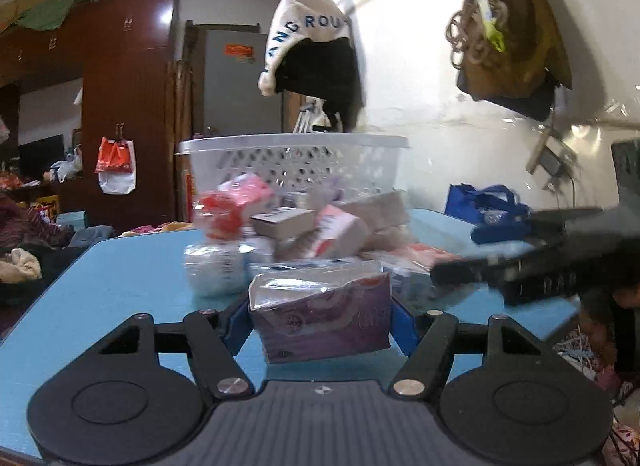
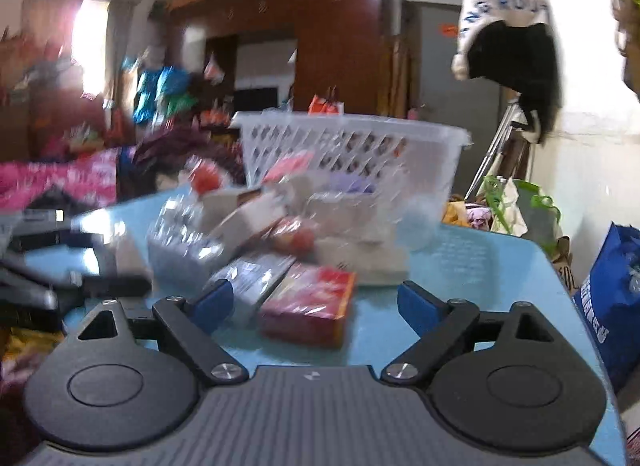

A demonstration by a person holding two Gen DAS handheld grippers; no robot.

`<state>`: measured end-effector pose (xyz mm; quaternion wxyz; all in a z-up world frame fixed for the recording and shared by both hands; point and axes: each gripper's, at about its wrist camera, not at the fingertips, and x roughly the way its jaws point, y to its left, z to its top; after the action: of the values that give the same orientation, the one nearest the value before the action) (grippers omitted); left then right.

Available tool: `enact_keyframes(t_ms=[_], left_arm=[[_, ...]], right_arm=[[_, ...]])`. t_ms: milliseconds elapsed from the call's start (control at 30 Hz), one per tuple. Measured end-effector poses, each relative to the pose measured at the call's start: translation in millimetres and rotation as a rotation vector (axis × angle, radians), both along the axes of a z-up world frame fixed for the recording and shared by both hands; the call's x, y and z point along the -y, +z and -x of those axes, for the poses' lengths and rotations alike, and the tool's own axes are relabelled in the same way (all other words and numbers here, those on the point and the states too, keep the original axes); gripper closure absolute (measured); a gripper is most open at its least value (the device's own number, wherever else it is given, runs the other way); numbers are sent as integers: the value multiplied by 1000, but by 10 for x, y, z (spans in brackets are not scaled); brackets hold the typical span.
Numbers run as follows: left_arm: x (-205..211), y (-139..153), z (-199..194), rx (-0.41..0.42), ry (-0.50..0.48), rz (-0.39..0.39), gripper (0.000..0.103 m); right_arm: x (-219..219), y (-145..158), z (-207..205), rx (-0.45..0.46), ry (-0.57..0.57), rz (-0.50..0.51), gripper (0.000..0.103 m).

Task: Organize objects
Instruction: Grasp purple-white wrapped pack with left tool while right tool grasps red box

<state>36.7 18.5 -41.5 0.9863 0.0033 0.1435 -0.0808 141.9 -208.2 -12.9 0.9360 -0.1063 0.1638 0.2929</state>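
My left gripper (image 1: pixel 320 324) is shut on a purple packet (image 1: pixel 324 318) with a silvery top, held just above the blue table (image 1: pixel 100 298). Behind it lies a pile of small packs and boxes: a pink-and-white pack (image 1: pixel 340 236), a flat box (image 1: pixel 286 219), a clear bag with a red top (image 1: pixel 218 242). A white perforated basket (image 1: pixel 296 163) stands at the far table edge. My right gripper (image 2: pixel 316 302) is open, its blue pads on either side of a red box (image 2: pixel 310 308) on the table. The basket (image 2: pixel 352 157) and the pile show blurred in the right wrist view.
The right gripper's dark body (image 1: pixel 540 258) reaches in from the right in the left wrist view. A blue bag (image 2: pixel 612 298) stands beside the table's right edge. A wardrobe (image 1: pixel 128 105), hanging clothes and a cluttered bed surround the table.
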Motion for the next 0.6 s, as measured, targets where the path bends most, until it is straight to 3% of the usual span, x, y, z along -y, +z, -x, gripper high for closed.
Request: enact_keyframes(t_ms=[133,467,600], left_arm=[[-68,6,12,6,2,9,31],[-10,-97,-48,-19,-9,-20,30],[-11,-113,-56,-23,-12,-23,31]], right_arm=[[16,-43,-26,-25,-24,23,41],[63,-29,-46,-40,-57,20,38],[64,-48,-25,-30,-44,25,50]])
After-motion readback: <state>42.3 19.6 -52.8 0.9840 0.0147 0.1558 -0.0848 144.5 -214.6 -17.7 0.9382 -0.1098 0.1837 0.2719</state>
